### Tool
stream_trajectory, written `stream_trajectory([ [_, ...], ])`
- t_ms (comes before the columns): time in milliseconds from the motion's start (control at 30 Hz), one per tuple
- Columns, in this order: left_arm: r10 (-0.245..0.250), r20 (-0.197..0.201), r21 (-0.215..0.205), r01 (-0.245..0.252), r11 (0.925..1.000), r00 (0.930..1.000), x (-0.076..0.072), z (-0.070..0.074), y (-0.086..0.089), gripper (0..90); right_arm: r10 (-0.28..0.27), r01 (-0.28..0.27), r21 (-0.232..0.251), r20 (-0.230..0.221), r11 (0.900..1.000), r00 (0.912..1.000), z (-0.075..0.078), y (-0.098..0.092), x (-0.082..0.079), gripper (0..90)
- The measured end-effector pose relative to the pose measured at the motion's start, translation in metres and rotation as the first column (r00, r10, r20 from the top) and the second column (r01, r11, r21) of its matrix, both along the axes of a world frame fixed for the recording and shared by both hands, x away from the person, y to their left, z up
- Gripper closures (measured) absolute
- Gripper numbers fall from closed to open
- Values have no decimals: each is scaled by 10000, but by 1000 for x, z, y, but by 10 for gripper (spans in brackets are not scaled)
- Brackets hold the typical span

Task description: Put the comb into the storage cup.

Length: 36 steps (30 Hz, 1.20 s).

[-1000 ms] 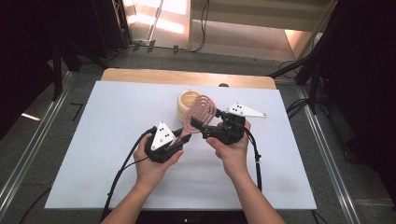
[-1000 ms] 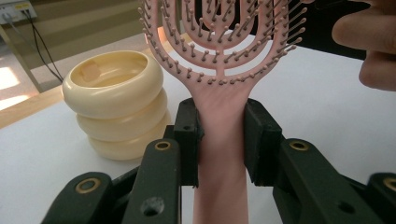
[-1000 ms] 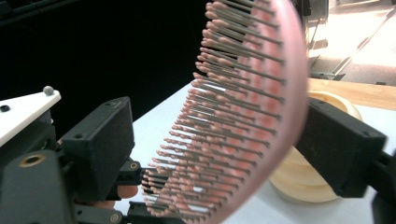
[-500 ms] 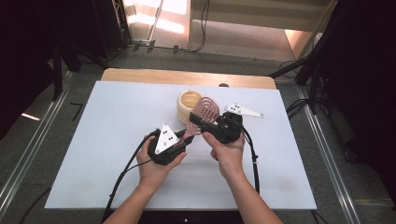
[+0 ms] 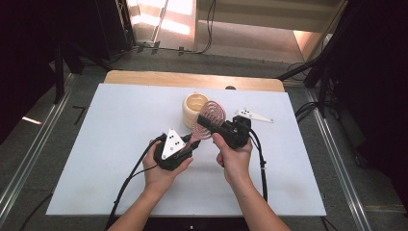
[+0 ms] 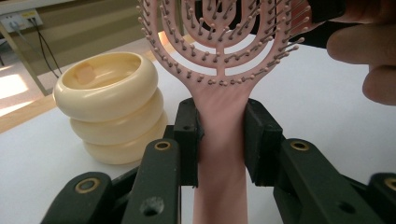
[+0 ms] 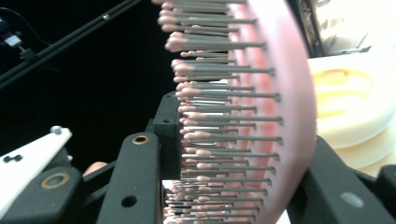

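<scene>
A pink hairbrush (image 5: 212, 114) with a vented oval head is held above the white table. My left gripper (image 5: 193, 143) is shut on its handle (image 6: 219, 140), pads pressing both sides. My right gripper (image 5: 206, 123) reaches in from the right; its jaws have just been closing with the brush head (image 7: 280, 93) between them. One pad now meets the bristle tips and the other the smooth back. Just behind the brush stands a cream ribbed container (image 5: 191, 107), also seen as a stack of rounded rings (image 6: 109, 107).
The white table sheet (image 5: 96, 144) spreads wide to the left and front. A wooden board edge (image 5: 192, 79) runs along its back. Black cables (image 5: 132, 178) trail from both grippers toward the front. Dark stands and floor rails surround the table.
The right gripper's jaws have come together around the brush head. The left hand and the handle have stayed in place.
</scene>
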State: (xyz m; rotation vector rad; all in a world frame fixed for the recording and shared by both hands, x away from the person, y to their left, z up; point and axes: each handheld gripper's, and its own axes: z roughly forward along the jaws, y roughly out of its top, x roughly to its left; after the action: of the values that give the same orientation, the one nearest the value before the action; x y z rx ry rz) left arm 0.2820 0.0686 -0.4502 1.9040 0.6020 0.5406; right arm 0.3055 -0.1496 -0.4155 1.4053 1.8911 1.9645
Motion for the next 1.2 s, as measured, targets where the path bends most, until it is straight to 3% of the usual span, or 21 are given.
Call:
stream_trajectory([
  [67, -49, -127, -176, 47, 9998, 9999, 1, -1, 1, 693, 69, -68, -96, 100, 9999, 9999, 1, 0, -1, 603],
  [167, -222, -315, -429, 208, 9989, 9993, 2, 1, 3, 586, -46, 72, -573, 449, 9983, 9990, 3, 3, -4, 606],
  [367, -453, -510, -769, 413, 9962, 9977, 2, 3, 6, 355, 23, 52, -852, 866, 9963, 9962, 5, 3, -6, 620],
  [533, -633, -597, -1272, 554, 9903, 9962, 2, 3, 13, 234, 64, 52, -1062, 1081, 9943, 9941, 7, 3, -7, 620],
  [733, -569, -747, -1317, 467, 9902, 9956, 1, 4, 20, 0, 89, 70, -1203, 1311, 9927, 9913, 10, 2, -8, 620],
  [800, -510, -581, -1314, 430, 9904, 9970, -1, 4, 23, 0, 125, 47, -1221, 1397, 9925, 9901, 11, 2, -8, 620],
  [967, -516, -659, -1502, 412, 9878, 9965, -2, 3, 33, 0, 157, 40, -1320, 1479, 9912, 9889, 12, 1, -8, 620],
  [1200, -348, -539, -1433, 268, 9893, 9979, -5, 1, 46, 0, 157, 76, -1459, 1581, 9893, 9873, 13, 1, -6, 621],
])
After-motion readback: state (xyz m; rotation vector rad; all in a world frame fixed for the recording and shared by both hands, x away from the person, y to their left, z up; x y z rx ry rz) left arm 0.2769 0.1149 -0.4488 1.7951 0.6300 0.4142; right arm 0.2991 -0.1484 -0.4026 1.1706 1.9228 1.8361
